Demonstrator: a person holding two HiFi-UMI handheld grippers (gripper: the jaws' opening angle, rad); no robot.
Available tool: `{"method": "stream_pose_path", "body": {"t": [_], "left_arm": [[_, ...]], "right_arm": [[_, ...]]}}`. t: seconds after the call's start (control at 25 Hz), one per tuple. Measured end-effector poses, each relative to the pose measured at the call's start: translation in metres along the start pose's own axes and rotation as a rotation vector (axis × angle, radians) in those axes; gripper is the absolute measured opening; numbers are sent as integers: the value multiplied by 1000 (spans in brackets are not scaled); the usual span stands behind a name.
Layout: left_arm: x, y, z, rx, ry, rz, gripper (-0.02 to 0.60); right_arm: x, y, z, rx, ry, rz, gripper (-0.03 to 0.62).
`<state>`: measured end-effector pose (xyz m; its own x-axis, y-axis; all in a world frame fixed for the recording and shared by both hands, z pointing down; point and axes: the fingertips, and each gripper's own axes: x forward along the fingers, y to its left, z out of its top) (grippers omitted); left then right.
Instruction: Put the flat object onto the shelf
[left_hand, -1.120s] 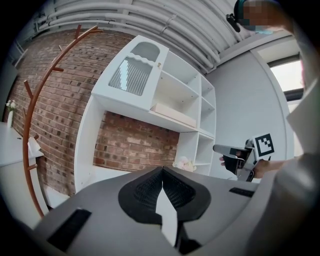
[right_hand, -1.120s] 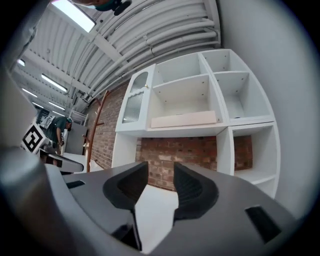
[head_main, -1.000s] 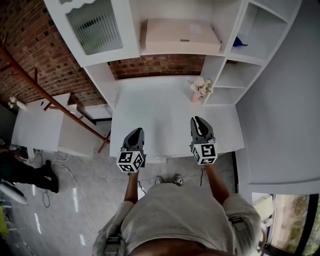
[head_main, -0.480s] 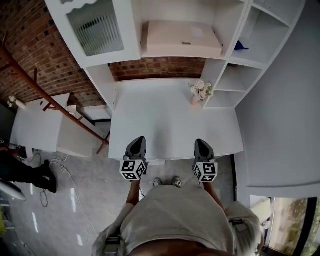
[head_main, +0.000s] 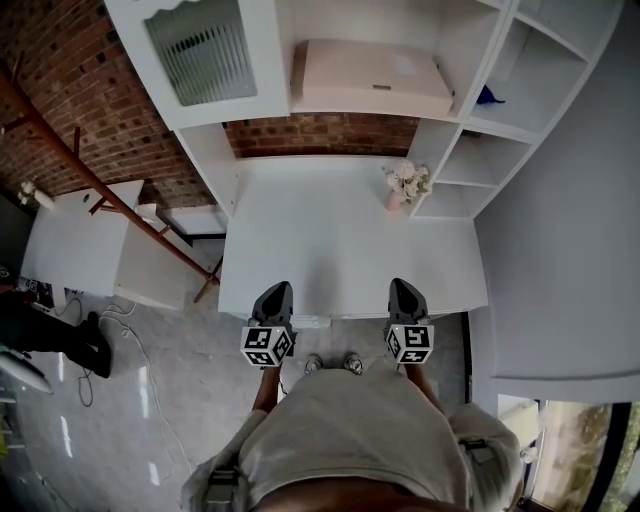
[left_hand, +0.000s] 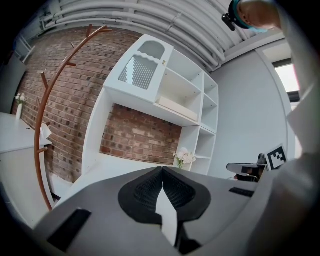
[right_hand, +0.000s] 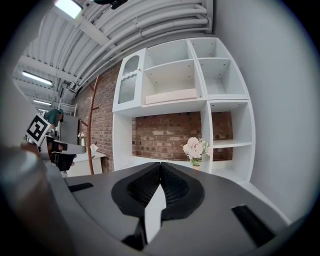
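Flat beige box (head_main: 372, 72) already lay on the shelf (head_main: 350, 108), so nothing seemed left; left gripper (head_main: 275, 288) and right gripper (head_main: 402, 286) were pressed together, empty.

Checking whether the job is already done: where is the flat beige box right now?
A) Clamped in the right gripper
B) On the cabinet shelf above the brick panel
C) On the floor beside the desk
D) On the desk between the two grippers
B: the flat beige box lies on the shelf above the brick panel, while the left gripper and right gripper sit shut and empty at the desk's near edge.
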<state>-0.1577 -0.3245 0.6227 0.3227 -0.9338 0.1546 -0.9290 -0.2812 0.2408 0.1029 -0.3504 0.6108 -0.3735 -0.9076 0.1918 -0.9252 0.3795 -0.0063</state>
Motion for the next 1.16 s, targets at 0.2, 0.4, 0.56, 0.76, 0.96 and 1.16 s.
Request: {"method": "stream_pose_path", "body": {"t": [0.2,0.4,0.56,0.76,0.96,1.16], "left_arm": [[0,-1,0,3,1,-4,17],[2,-2,1,0,3,-10,17],[4,-4,-1,-5,10,-17,17],[5,-5,-2,-13,10,-19,17],[6,-5,-2,-17,9,-19,17],[7,-7,-2,-18,9,-22,17]], "right_arm": [[2,3,2,-8,-1,2,31],[2,4,1,-12,5,7,29],[3,4,2,-9,5,7,29],[4,2,4,-11,-1,9,29],[4,-1,4,-12,1,-1,29],[3,-1,3,-16,7,3,29]]}}
